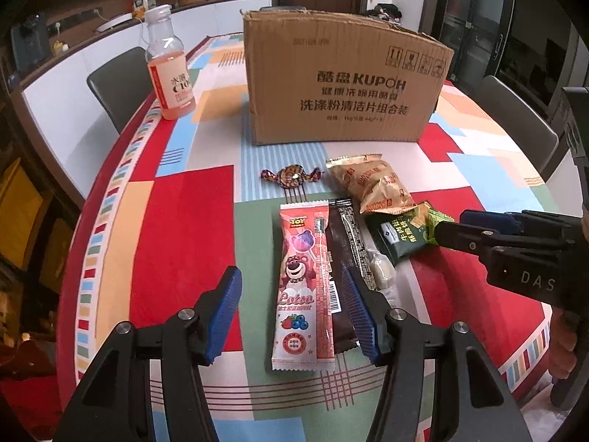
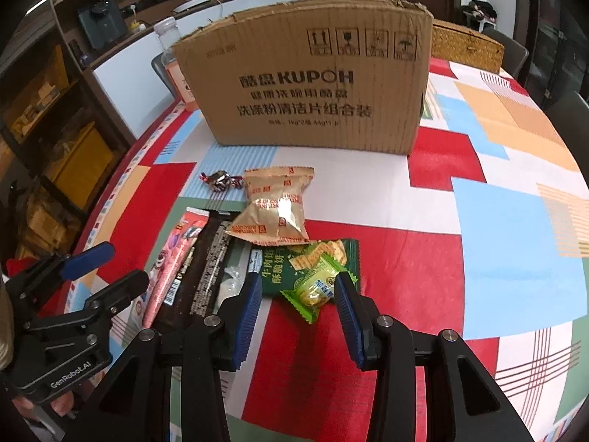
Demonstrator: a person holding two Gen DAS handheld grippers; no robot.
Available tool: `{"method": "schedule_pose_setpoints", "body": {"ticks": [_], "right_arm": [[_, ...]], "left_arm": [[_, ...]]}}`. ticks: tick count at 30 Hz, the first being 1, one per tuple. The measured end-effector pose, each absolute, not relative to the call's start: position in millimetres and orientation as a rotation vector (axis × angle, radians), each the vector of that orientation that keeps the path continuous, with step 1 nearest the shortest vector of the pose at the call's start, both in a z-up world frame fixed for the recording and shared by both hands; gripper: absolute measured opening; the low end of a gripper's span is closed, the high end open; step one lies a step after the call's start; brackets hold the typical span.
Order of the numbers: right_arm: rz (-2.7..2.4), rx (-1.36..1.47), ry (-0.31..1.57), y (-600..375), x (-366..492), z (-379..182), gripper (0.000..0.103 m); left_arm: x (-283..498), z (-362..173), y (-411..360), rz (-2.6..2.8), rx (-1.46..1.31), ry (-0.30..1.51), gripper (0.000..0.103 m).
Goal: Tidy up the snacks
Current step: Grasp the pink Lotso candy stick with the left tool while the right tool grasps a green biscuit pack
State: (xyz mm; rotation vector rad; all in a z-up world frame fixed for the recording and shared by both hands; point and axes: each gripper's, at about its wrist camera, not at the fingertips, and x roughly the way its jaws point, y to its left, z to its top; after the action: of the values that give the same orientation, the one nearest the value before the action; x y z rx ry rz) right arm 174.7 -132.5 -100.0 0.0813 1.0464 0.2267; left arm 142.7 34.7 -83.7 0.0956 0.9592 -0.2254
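A: Brown corrugated cardboard, that is the box point(image 2: 305, 77). It stands upright at the far side of the table point(image 2: 515, 202), its top flaps are rough and torn, and black print is on the front. The cloth on the table is smooth, with red, blue, orange and green blocks.

B: And the snacks?

A: They lie flat in a group in front of the box. The pink bar point(image 1: 300, 287) is a long thin foil packet; its long axis runs away from the camera toward the box. The dark bar point(image 1: 342, 276) touches it on the right and is parallel to it. Behind them is a twisted candy point(image 1: 291, 177), shiny, lying crosswise. The gold pouch point(image 2: 274, 206) is puffy and crinkled. It overlaps the dark green pack point(image 2: 313, 265), which is flat. A small lime wrapper point(image 2: 313, 293) with zigzag ends rests on that pack, tilted.

B: The hand-held grippers?

A: The right hand-held gripper point(image 2: 298, 296) is spread apart, with the lime wrapper between its ribbed blue pads point(image 2: 246, 316); whether they touch it, I cannot tell. The left hand-held gripper point(image 1: 291, 287) is also wide apart, above the pink bar.

B: Anything around?

A: A clear plastic bottle point(image 1: 167, 62) with pink drink stands left of the box. A woven basket point(image 2: 467, 46) is behind the box on the right.
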Motion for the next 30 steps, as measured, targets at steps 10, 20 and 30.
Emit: {"method": "schedule_pose_setpoints", "body": {"ticks": [10, 20, 30], "right_arm": [[0.219, 0.115, 1.090, -133, 184, -114, 0.042], [0.218, 0.075, 1.105, -126, 190, -122, 0.041], [0.218, 0.046, 1.092, -127, 190, -125, 0.024]], "left_arm": [[161, -97, 32, -0.266, 0.066, 0.980, 0.056], [172, -114, 35, -0.290, 0.004, 1.010, 0.054], [171, -112, 33, -0.292, -0.015, 1.010, 0.028]]}}
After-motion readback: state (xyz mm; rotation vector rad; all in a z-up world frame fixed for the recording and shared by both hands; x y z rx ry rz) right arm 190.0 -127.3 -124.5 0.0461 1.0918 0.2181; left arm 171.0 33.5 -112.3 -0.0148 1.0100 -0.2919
